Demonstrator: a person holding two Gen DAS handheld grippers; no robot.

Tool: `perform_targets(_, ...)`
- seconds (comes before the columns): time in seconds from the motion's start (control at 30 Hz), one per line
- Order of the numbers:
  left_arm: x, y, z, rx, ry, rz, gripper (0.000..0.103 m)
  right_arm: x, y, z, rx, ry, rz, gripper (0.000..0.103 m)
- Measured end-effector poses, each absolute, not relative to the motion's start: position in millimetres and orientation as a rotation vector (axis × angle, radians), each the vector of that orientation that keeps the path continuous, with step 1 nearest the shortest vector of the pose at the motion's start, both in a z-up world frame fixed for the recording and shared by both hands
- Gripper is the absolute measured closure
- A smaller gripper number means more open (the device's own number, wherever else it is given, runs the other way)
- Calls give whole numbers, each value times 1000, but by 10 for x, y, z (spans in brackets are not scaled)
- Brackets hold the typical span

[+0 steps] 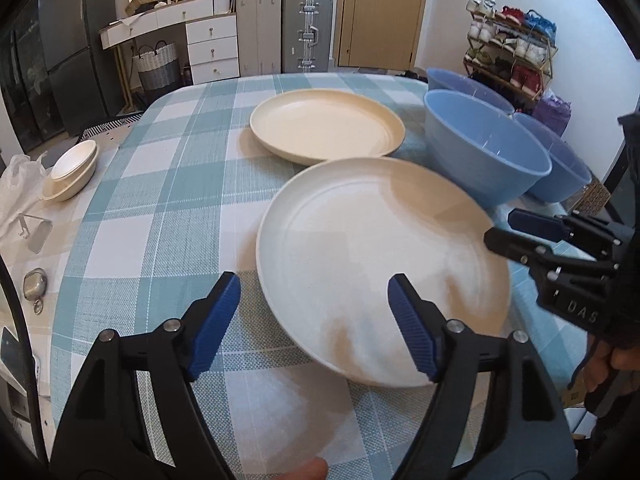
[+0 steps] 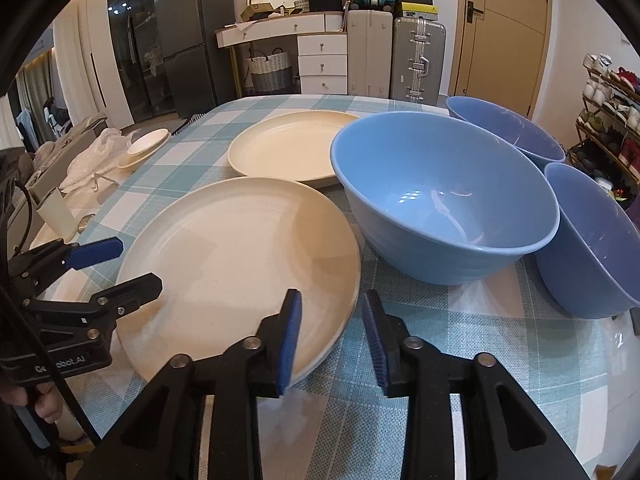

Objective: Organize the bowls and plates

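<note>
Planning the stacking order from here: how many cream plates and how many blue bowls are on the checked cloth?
Cream plates: 2, the near plate and the far plate.
Blue bowls: 3, the near bowl, the right bowl and the far bowl.
Total: 5.

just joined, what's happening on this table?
A person with two handheld grippers is sorting dishes. Both the left gripper and right gripper are open at the near plate, neither gripping it. A second plate lies behind, and three blue bowls, the closest, stand to the right.
</note>
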State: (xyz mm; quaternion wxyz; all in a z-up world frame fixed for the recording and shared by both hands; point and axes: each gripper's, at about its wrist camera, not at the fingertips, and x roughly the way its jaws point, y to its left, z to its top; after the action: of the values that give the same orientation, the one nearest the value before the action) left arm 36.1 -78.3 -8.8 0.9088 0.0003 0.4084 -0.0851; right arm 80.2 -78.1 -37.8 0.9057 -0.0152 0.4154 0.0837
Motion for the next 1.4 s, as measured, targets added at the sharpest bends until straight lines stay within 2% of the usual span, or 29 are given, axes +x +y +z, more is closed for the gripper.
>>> perform_targets(0.03,356,-773,-52,-2,839,-174,27,786,-786,-354,-27,852,178,54)
perform_targets(0.1,343,-747,20,-8,831,-168,26,756,-795,-311,-19,844,191,50)
perform_targets(0.17,334,-723,90,-14,823,-168,25,726,-798,-255,-18,836,204,41)
perform_targets(0.23,317,-701,152,-22,815,-169,21,684,-806,-178,-5,813,220,24)
perform_targets(0.3,310,-677,201,-28,808,-165,19,655,-826,-93,10,794,230,18)
perform_targets(0.4,283,-645,275,-33,793,-155,2,623,-869,32,30,773,236,14)
perform_targets(0.5,258,-617,364,-42,774,-157,2,597,-926,174,49,747,243,6)
perform_targets(1.1,544,-524,879,-64,729,-129,2,839,-1262,1007,85,649,261,3)
perform_targets(1.4,809,-513,1082,-61,717,-121,2,1108,-1348,1244,99,656,278,3)
